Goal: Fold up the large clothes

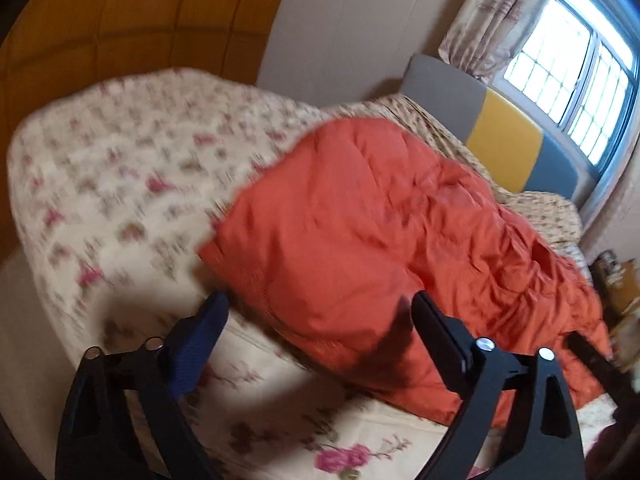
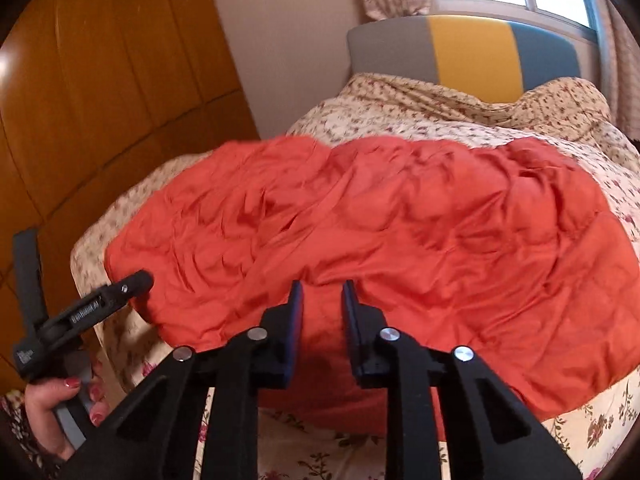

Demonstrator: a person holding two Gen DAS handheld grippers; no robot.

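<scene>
- The large orange quilted puffer garment (image 2: 380,232) lies spread and rumpled across the bed with the cream floral bedspread (image 1: 120,168), stretching from the near edge toward the pillow end.
- Progress, as I judge it: the garment looks bulky and doubled in places, but no neat, squared fold shows yet. Most of the folding and all the smoothing seem left to do.
- The left claw (image 1: 316,320) stands wide open with nothing between its fingers, hovering just beside the garment's near-left corner; in the right wrist view a hand (image 2: 68,412) holds it by the handle at the bed's left side.
- The right claw (image 2: 322,292) has its jaws narrowed to a small gap over the near hem of the garment. The orange cloth shows in that gap, but I cannot tell whether the pads pinch it.
- Edges: the garment's left corner sits near the bed's left border, and its near hem lies close to the front edge, so cloth could slide off there.
- Open room: bare bedspread lies to the left and behind the garment. A brown wooden wardrobe (image 2: 100,92) stands near on the left, and the grey, yellow and blue padded headboard (image 2: 472,52) closes the far end under the window (image 1: 576,80).
</scene>
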